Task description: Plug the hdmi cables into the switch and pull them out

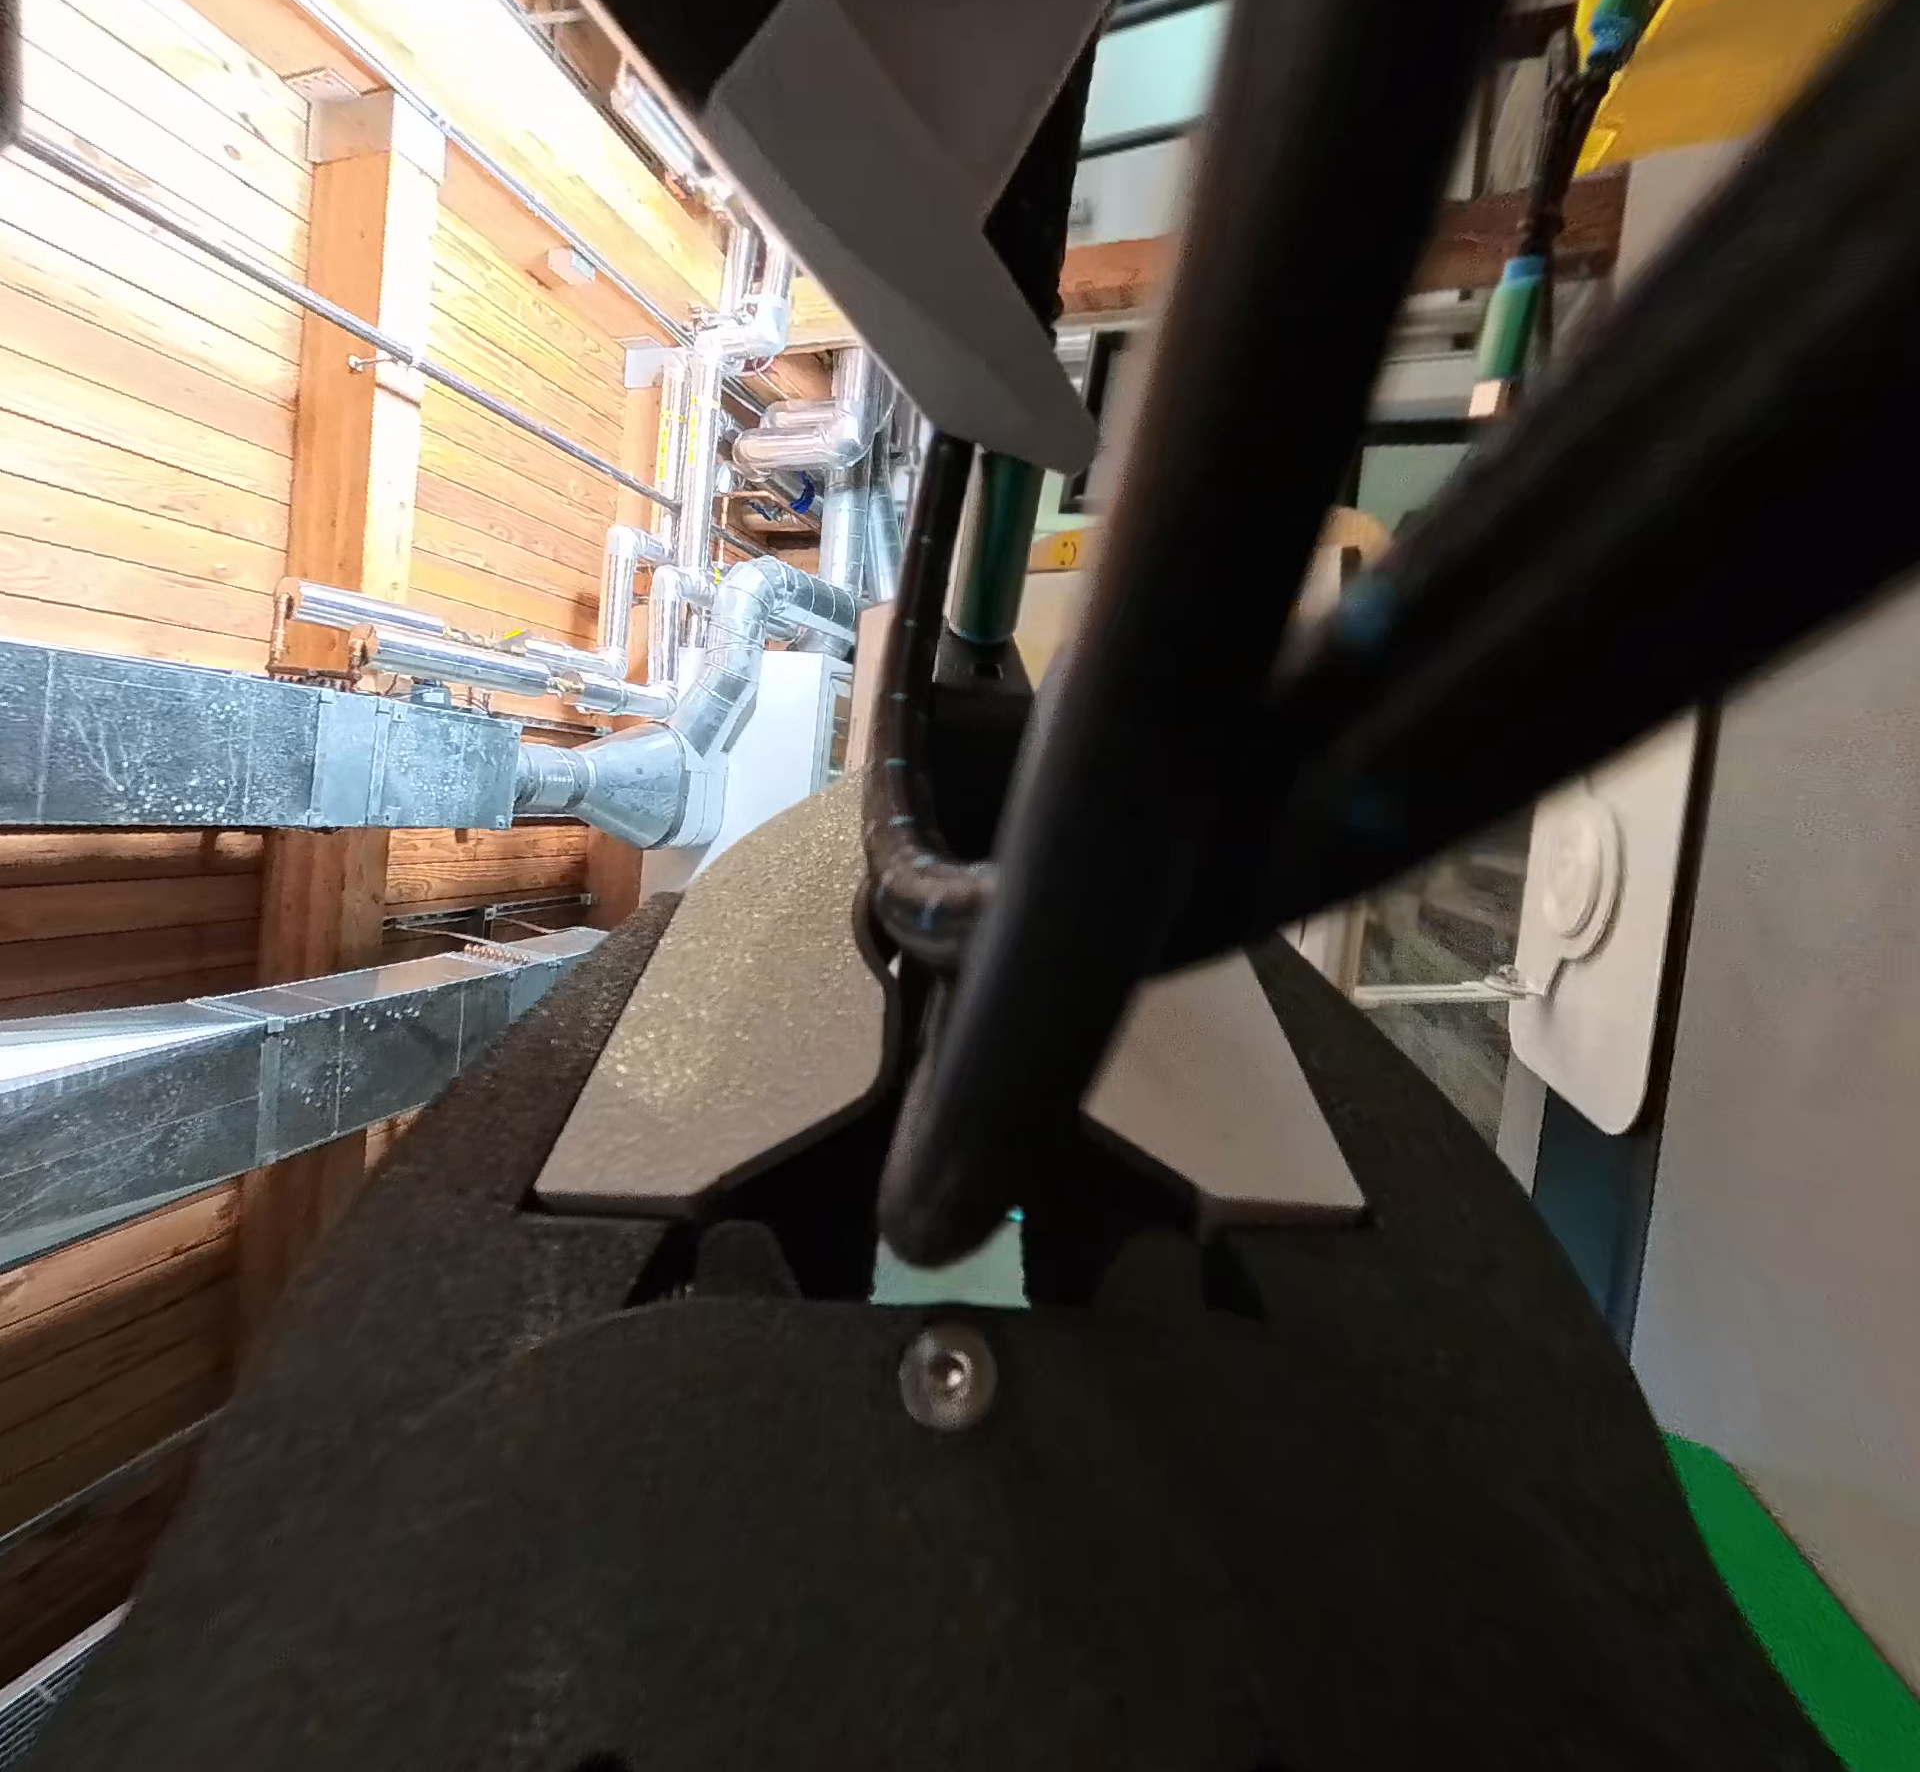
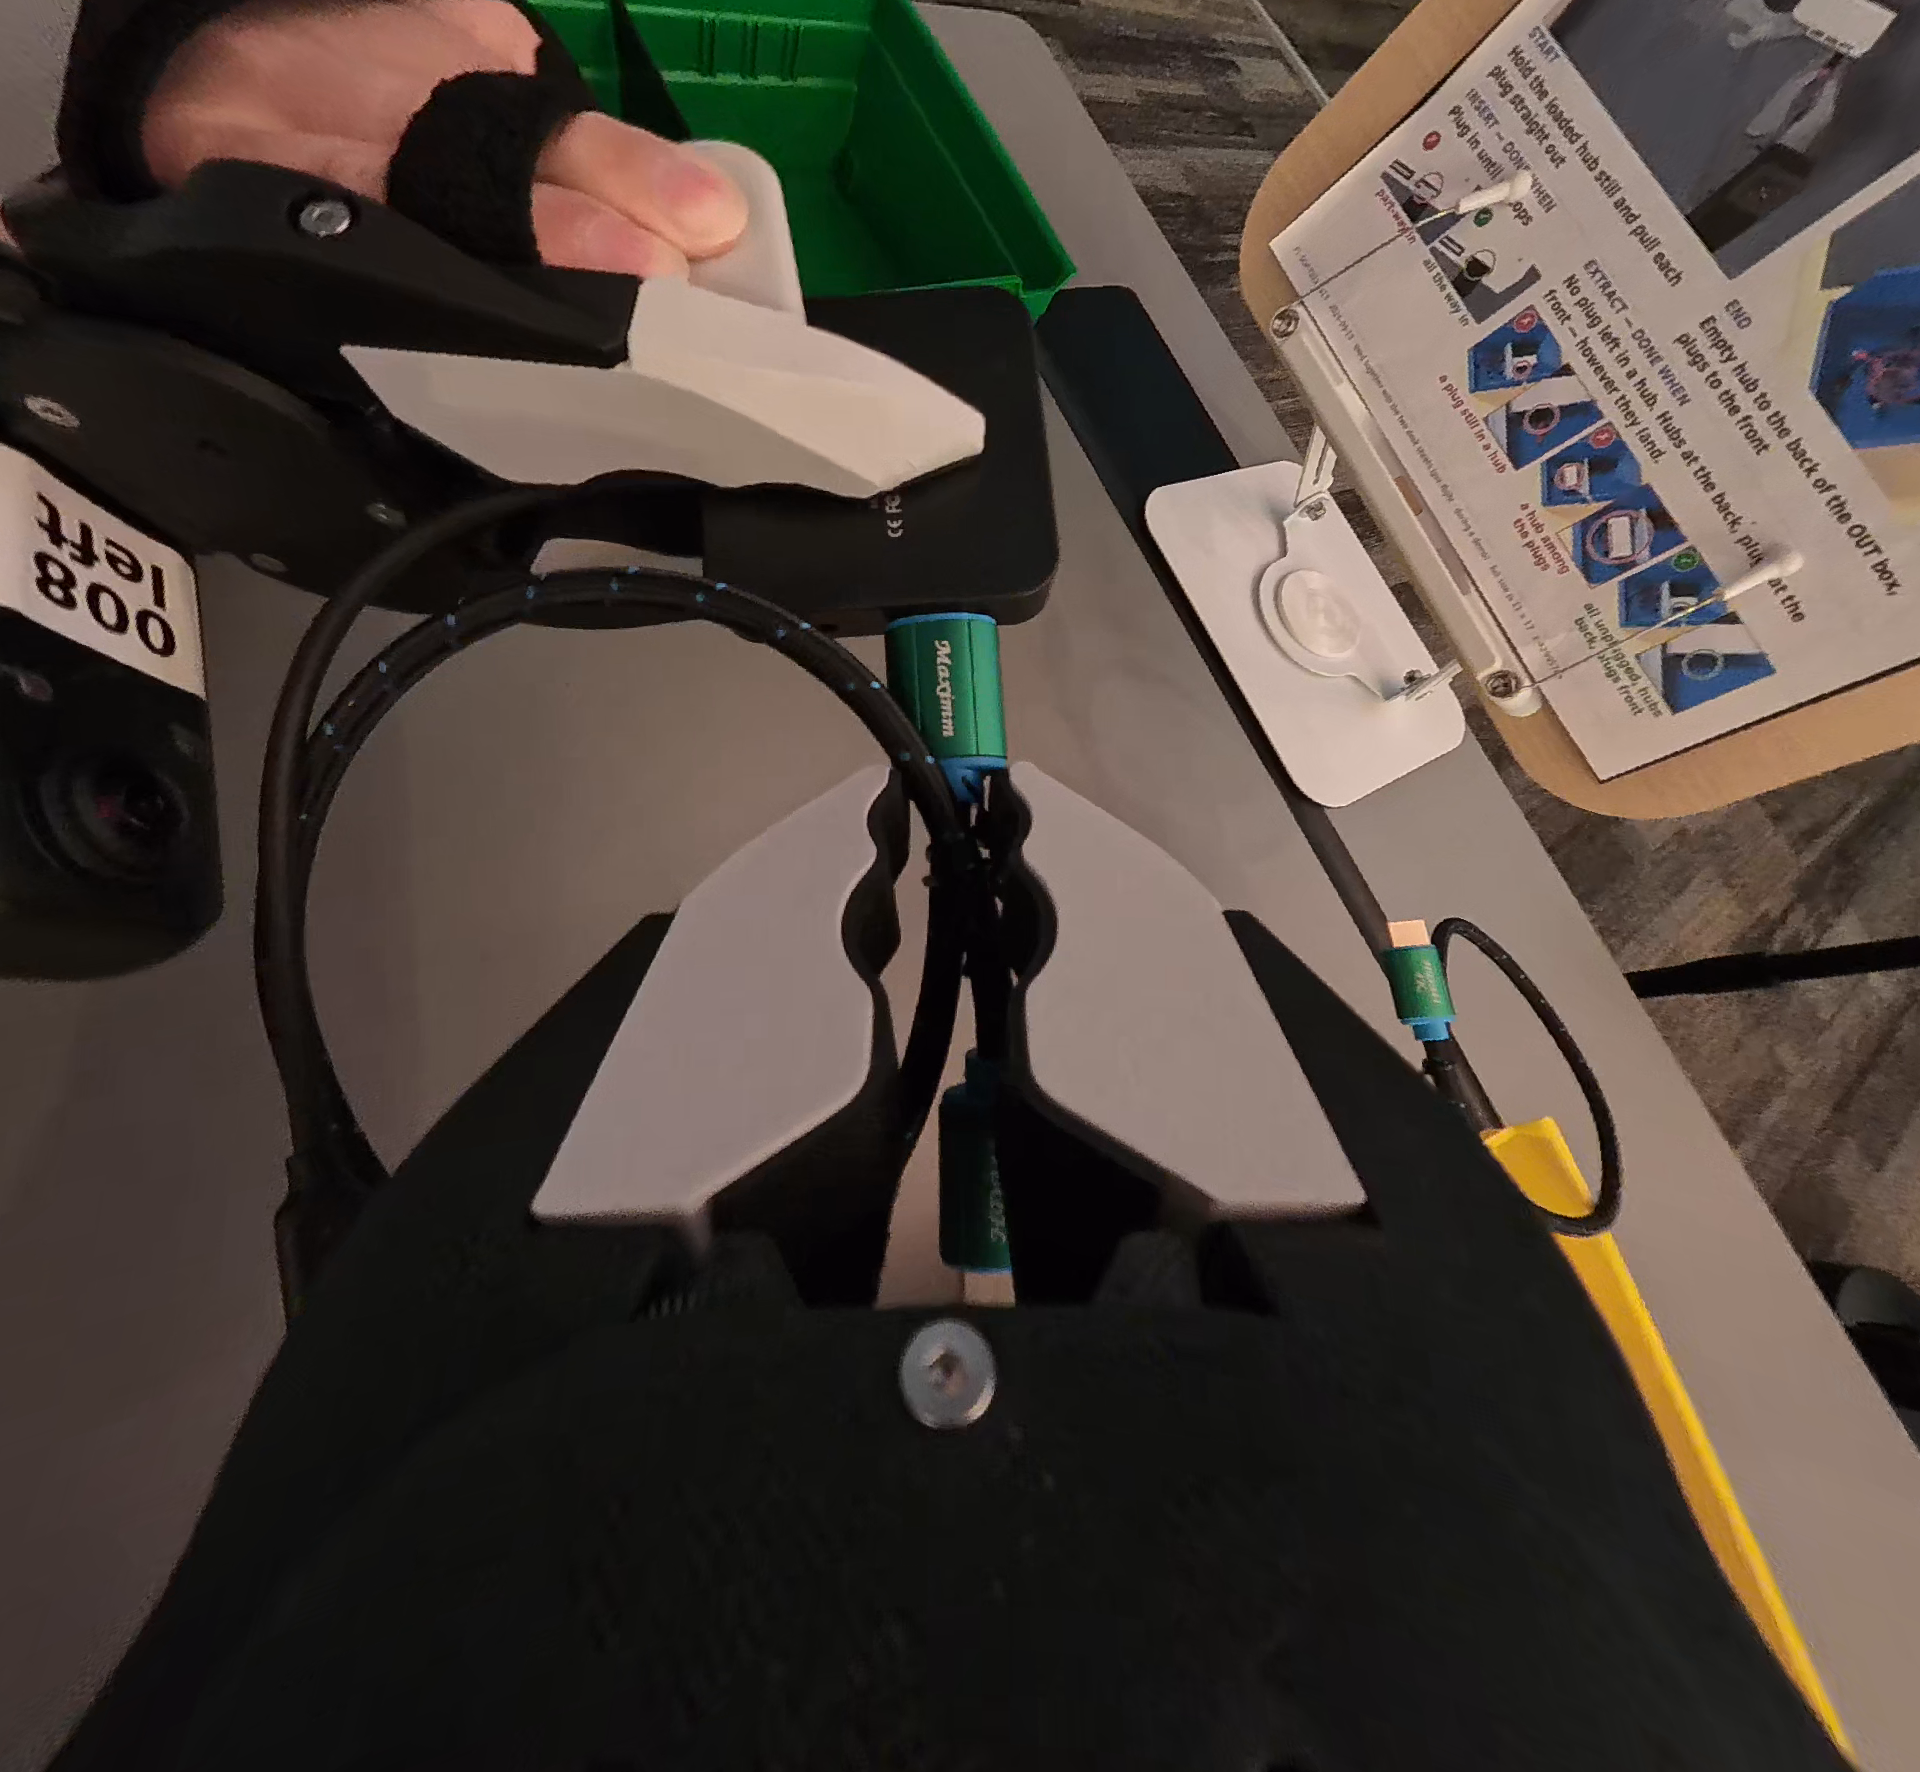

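Right hand-held gripper [image 2: 966, 823] is pinched narrow on the braided HDMI cable [image 2: 623, 592] just behind its green plug [image 2: 943, 696], which is seated in the edge of the black switch [image 2: 977, 434]. The left hand-held gripper [image 2: 935, 455] clamps the switch flat over the grey tabletop [image 2: 582, 787], a hand [image 2: 436, 133] strapped on it; in its own view a black cable [image 1: 1091, 683] runs between its fingers. A second green plug [image 2: 1415, 979] lies loose at the tabletop edge by a yellow bin [image 2: 1621, 1307]. Green bin [image 2: 914, 164] sits behind the switch, an instruction board [image 2: 1621, 288] to the right.
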